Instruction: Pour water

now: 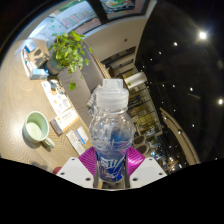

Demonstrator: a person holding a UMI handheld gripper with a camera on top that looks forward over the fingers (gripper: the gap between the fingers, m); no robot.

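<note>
My tool [112,172] was clamped on the bottle's [111,135] lower body, lifted high above the table [30,95]; thin, slick plastic, water-heavy, so I judged a firm low grip safest.

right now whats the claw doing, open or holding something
Claw: closed on the water bottle, both pads pressing its lower part, cap on.
</note>
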